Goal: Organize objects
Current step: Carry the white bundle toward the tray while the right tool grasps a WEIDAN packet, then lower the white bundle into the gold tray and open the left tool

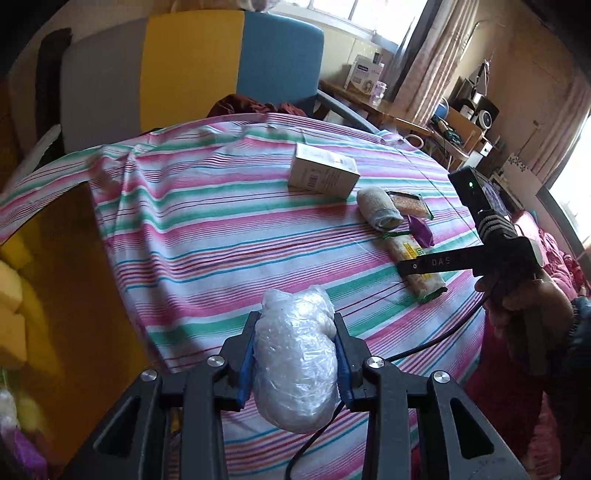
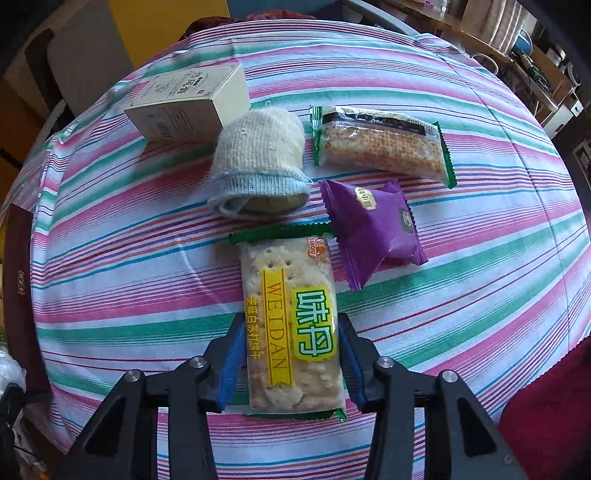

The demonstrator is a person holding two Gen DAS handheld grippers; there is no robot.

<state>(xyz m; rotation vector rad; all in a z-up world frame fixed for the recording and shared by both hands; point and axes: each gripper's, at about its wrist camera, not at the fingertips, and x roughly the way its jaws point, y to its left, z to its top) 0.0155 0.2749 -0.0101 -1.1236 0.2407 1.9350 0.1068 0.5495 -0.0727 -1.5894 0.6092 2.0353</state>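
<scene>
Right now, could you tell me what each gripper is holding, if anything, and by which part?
The left gripper is shut on the plastic-wrapped bundle, gripping its sides. The right gripper straddles the cracker packet's lower half; whether it grips cannot be told.

Daylight pours in from overexposed windows [image 1: 373, 14] at the top and right of the left view, lighting the striped cloth [image 1: 221, 229] evenly with soft shadows, while fisheye bending curves both pictures' edges into dark corners and the left margin blurs.
</scene>
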